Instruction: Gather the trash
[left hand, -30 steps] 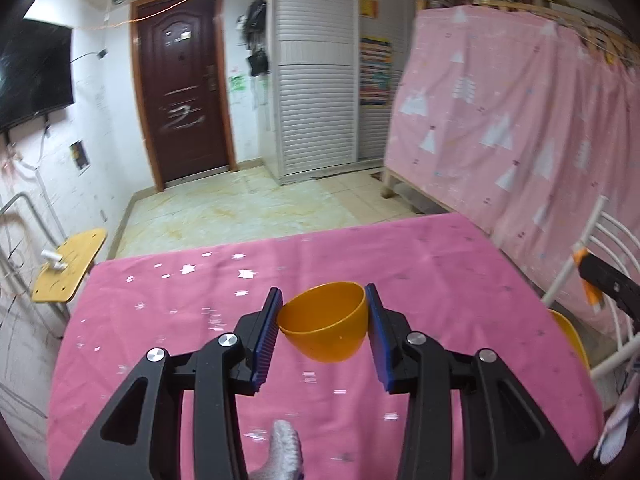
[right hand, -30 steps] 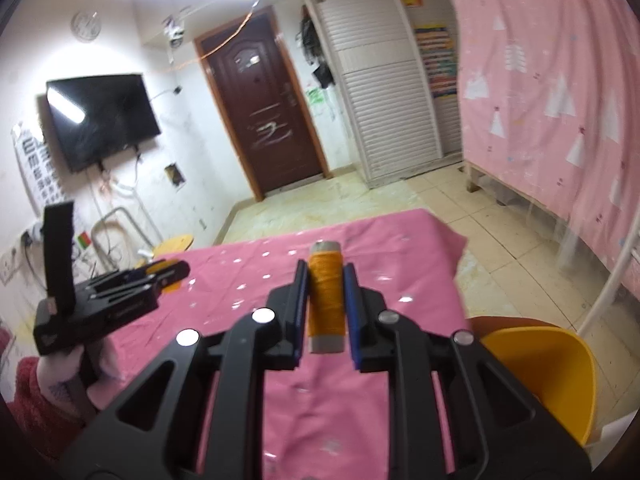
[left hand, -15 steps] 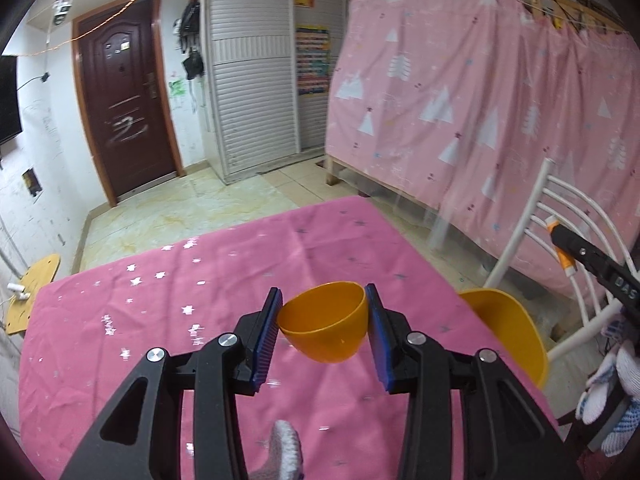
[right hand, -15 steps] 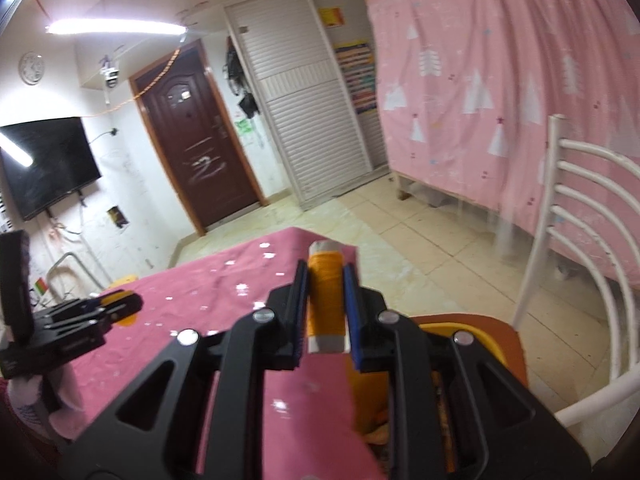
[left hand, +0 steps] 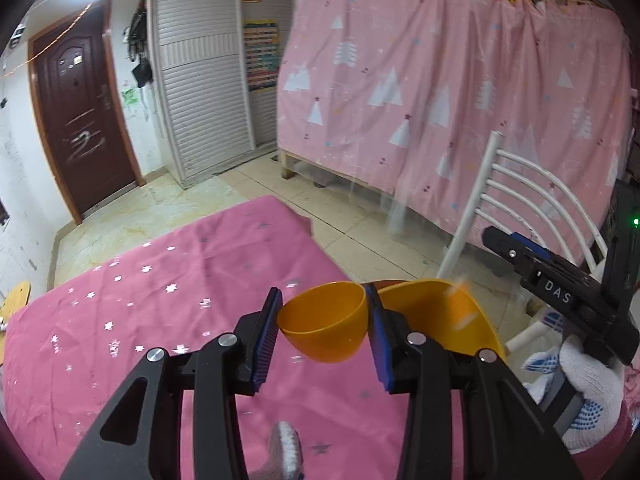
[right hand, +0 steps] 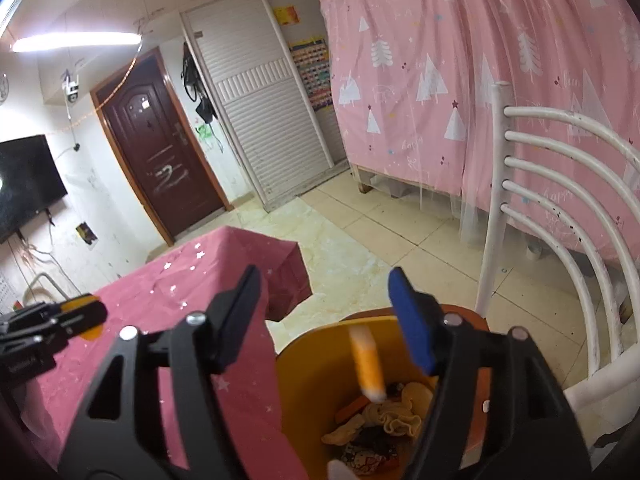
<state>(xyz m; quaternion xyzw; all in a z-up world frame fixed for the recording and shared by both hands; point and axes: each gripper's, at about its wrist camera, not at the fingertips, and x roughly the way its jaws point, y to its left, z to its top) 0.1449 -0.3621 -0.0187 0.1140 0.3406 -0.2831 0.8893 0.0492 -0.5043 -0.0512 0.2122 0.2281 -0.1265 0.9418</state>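
Orange thread spool (right hand: 369,364) hung blurred between the right gripper's (right hand: 326,304) parted jaws, above the yellow bin (right hand: 308,376); the left gripper's (left hand: 322,330) jaws clamped an orange bowl (left hand: 324,326) over the pink tabletop (left hand: 160,300).

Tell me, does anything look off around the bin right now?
Only the orange spool: blurred, tilted, in mid-air above the orange bin, below the open right tongs. Left tongs hold the orange cup upright.

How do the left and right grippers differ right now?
The left gripper is shut on the orange bowl; the right gripper is open and holds nothing. Left sits over the pink tablecloth; right hangs over the yellow bin, where an orange spool is falling. Both have blue pads.
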